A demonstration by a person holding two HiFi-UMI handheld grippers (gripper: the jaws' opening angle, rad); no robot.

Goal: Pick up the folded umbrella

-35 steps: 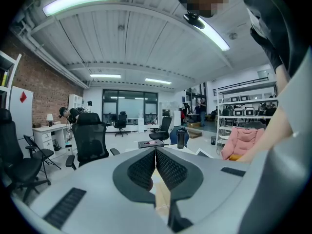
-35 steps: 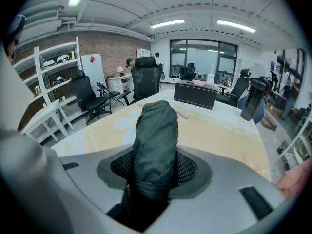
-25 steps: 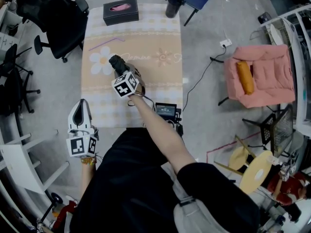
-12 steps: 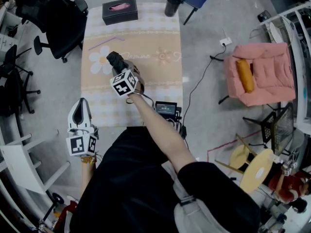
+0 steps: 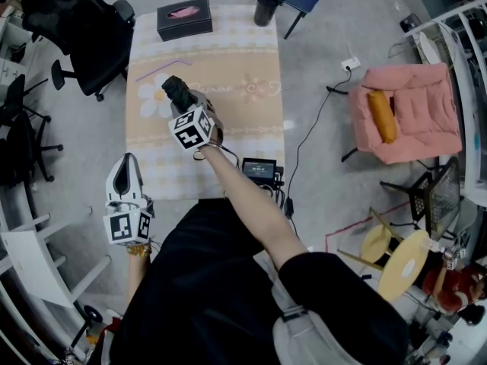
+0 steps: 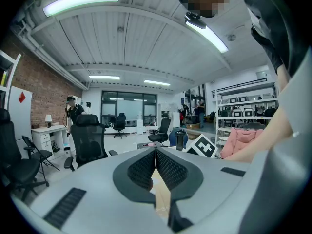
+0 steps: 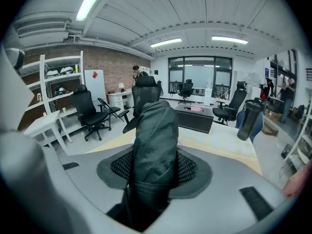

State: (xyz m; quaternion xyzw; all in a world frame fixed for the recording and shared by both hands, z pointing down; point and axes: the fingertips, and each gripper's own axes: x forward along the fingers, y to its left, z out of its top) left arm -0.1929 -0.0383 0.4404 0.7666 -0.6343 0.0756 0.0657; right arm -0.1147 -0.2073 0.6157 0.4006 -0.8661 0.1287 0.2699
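Observation:
The folded umbrella (image 7: 155,150) is a dark grey-black roll in its sleeve. My right gripper (image 7: 155,168) is shut on it, and the roll sticks out forward from between the jaws. In the head view the umbrella (image 5: 177,93) hangs above the table (image 5: 243,67) with its flower-print cloth, and my right gripper (image 5: 185,111) grips its near end. My left gripper (image 5: 125,175) stays off the table's near left corner. In the left gripper view my left gripper (image 6: 156,151) has its pads pressed together with nothing between them.
A black tissue box (image 5: 184,18) stands at the table's far left edge. A dark bottle (image 5: 265,6) stands by the far right corner. A black office chair (image 5: 84,33) is left of the table, a pink armchair (image 5: 407,112) to the right. A small device (image 5: 260,170) with cables hangs at the near edge.
My right gripper has risen with the umbrella, lifting it clear of the cloth and drifting slightly left and away. The left gripper has not moved.

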